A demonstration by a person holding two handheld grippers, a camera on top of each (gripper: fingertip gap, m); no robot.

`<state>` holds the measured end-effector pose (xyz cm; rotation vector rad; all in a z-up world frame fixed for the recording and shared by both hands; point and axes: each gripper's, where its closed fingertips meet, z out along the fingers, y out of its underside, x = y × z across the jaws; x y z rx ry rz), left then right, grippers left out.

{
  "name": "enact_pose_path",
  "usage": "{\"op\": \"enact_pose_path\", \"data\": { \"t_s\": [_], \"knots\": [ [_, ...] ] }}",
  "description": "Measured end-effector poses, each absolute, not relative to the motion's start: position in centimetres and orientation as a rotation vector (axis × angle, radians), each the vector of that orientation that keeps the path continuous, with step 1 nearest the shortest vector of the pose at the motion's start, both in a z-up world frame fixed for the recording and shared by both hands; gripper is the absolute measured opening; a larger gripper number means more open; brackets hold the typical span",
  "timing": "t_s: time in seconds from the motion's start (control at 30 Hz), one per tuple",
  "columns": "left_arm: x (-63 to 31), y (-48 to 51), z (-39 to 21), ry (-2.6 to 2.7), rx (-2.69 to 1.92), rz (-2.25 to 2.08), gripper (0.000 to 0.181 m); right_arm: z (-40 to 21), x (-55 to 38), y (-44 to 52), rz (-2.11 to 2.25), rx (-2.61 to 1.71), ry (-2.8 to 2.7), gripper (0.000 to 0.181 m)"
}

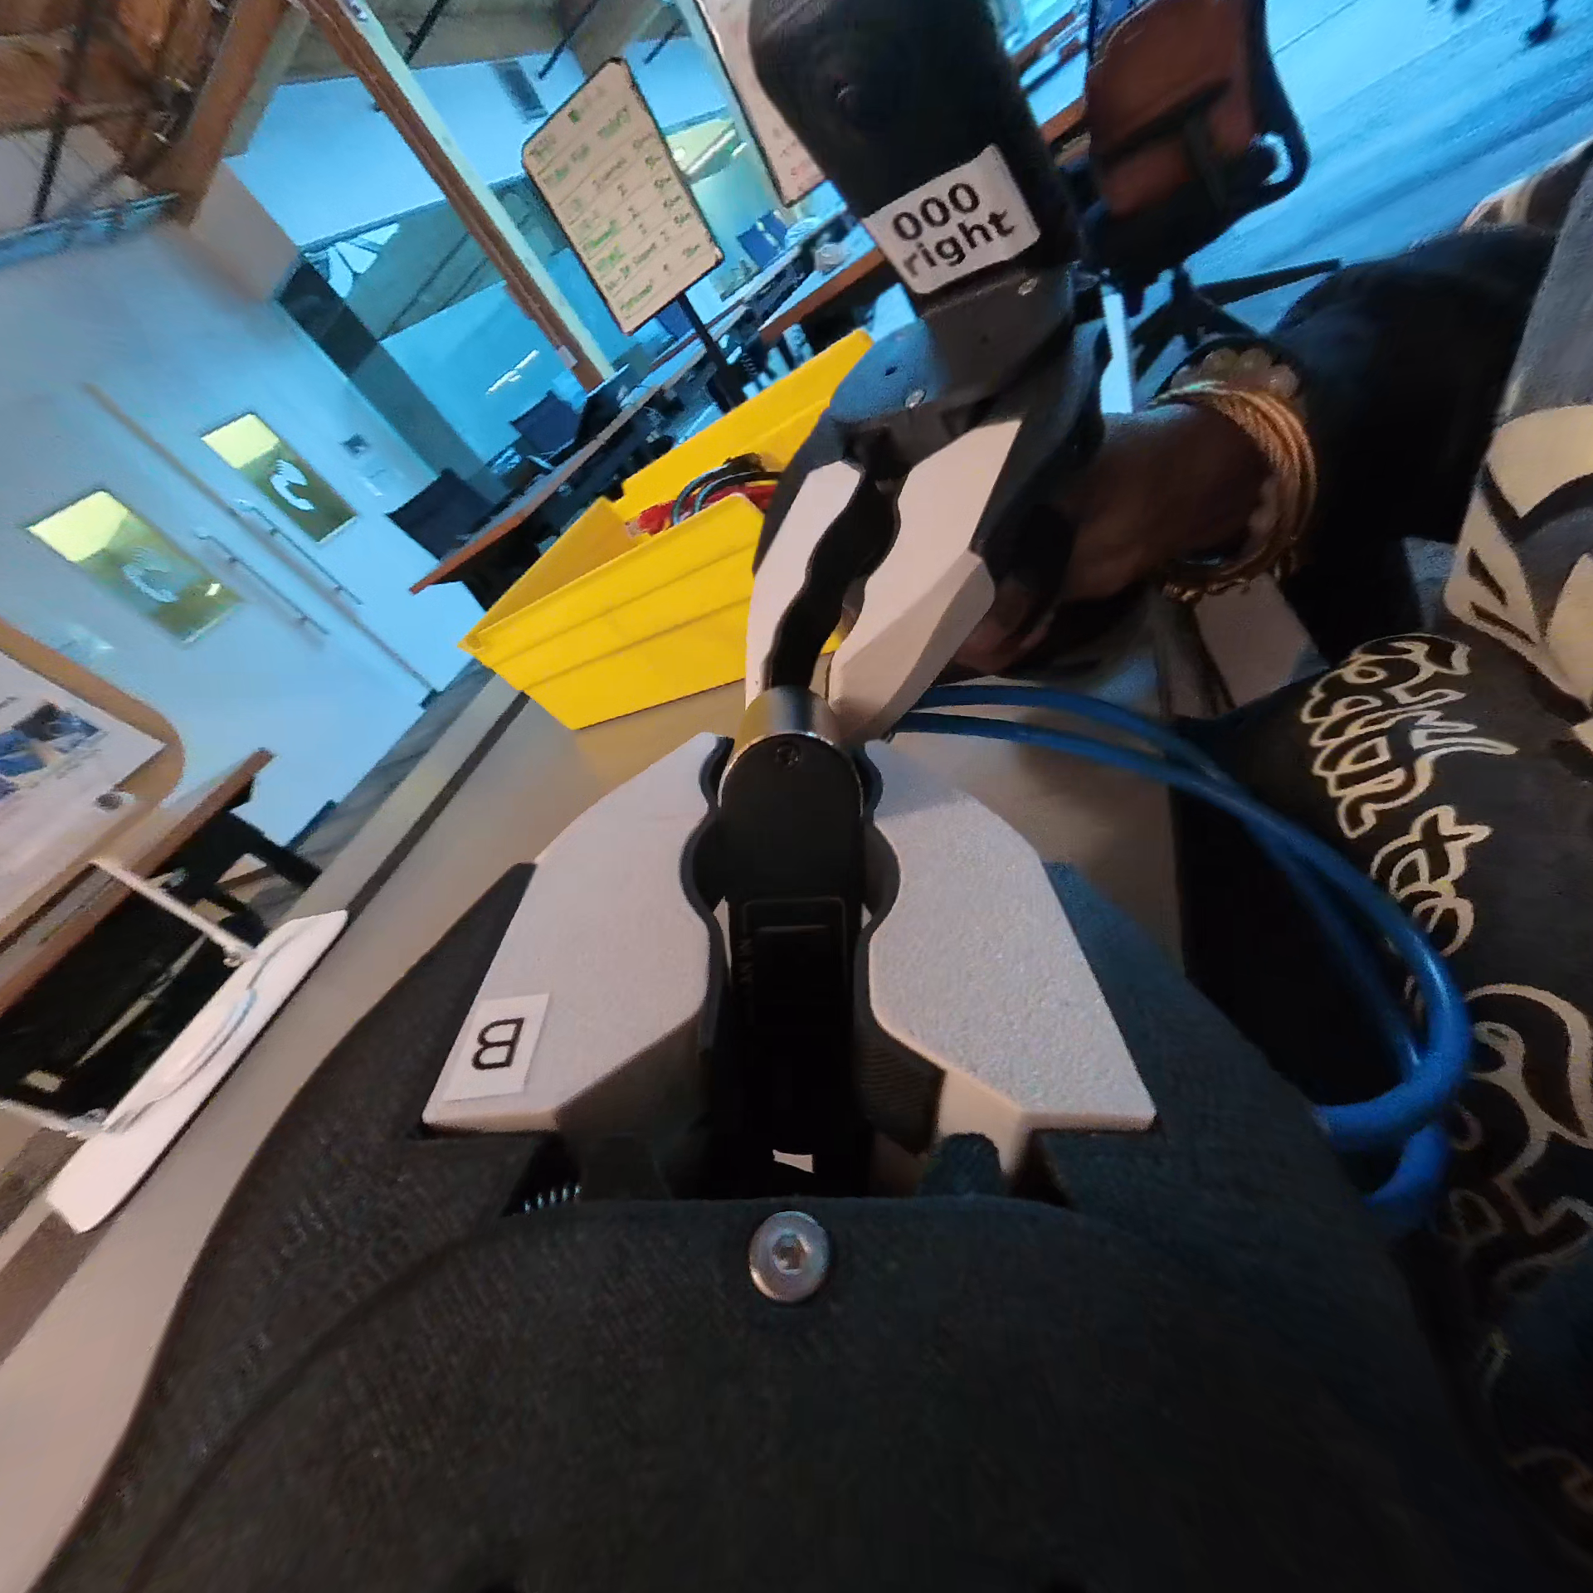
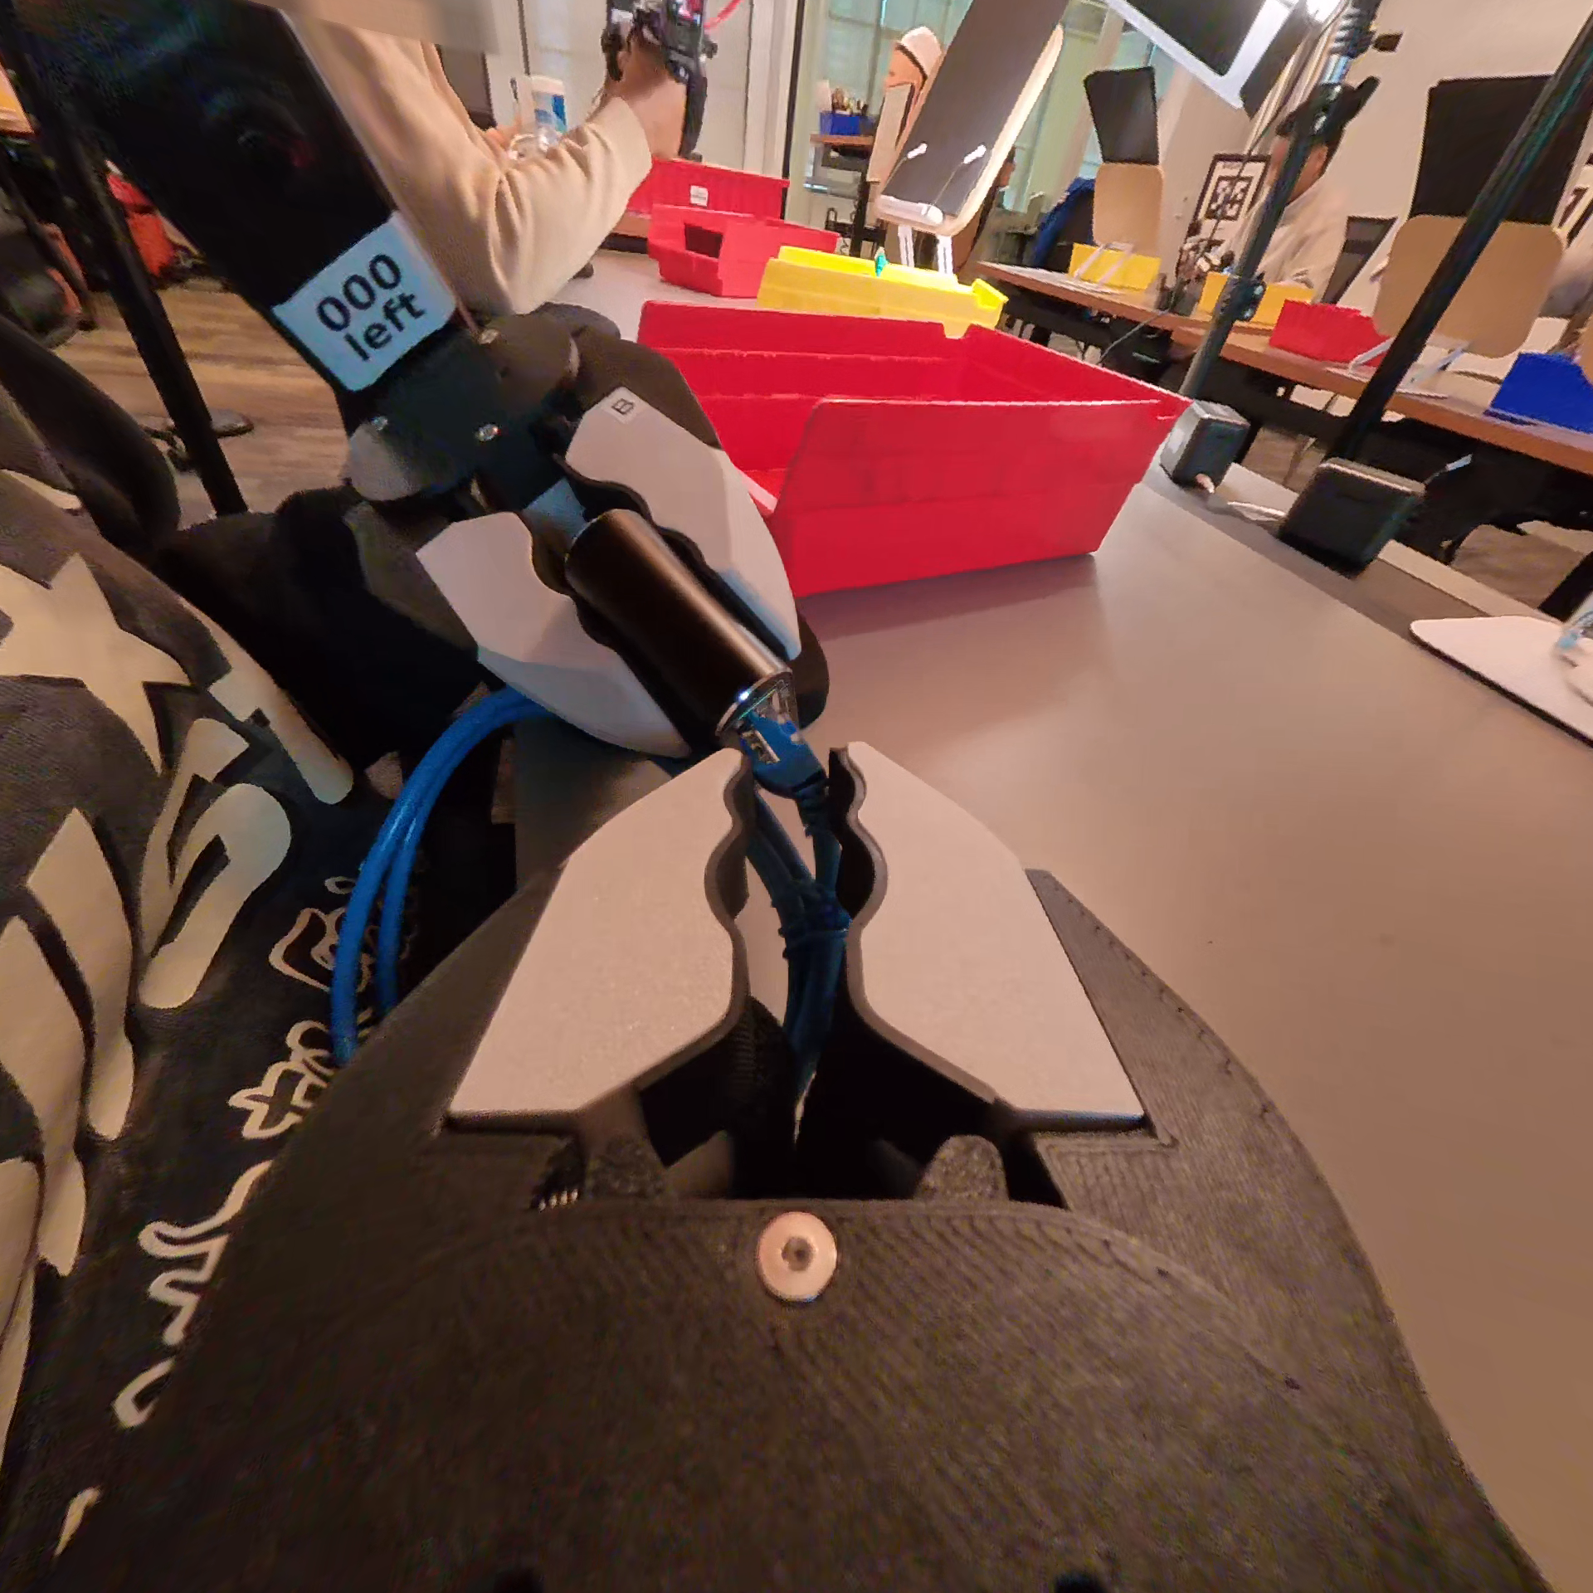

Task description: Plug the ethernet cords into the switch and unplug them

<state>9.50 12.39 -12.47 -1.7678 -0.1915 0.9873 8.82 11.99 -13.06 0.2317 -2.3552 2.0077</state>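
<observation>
While each gripper's jaws clamp shut, left gripper (image 1: 789, 759) on one black switch (image 1: 789, 871), right gripper (image 2: 786, 763) on one blue cord (image 2: 797, 853).

Left wrist view: strong blue colour cast; the far room is bright, the near gripper base dark. Straight lines bend toward the edges, and the whiteboard (image 1: 622, 191) stands tilted. Right wrist view: warm, even light from overhead. A small glare spot sits on the metal end of the black cylinder (image 2: 681, 622). The far benches are soft; the grey table (image 2: 1207, 776) shows only faint shadows.
</observation>
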Motion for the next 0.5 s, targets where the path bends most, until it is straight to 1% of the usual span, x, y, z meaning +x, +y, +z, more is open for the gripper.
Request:
{"op": "enact_pose_path", "data": {
  "t_s": [0.13, 0.27, 0.33, 0.43, 0.5],
  "knots": [
    [9.4, 12.2, -12.3, -0.245, -1.737, 0.990, 0.026, -12.7, 8.6, 11.7, 1.948, 0.214, -2.228, 0.016],
    [10.6, 11.8, -11.0, -0.196, -1.636, 0.869, 0.026, -11.2, 10.0, 11.6, 1.823, 0.425, -1.934, 0.017],
    [11.0, 11.7, -10.9, -0.189, -1.625, 0.796, 0.026, -11.1, 10.4, 11.5, 1.767, 0.438, -1.864, 0.017],
    [11.1, 11.6, -10.9, -0.164, -1.634, 0.830, 0.026, -10.6, 10.5, 11.7, 1.683, 0.441, -1.739, 0.026],
    [11.6, 11.6, -10.9, -0.140, -1.633, 0.847, 0.026, -10.8, 11.1, 11.5, 1.713, 0.428, -1.773, 0.019]
  ]
}}
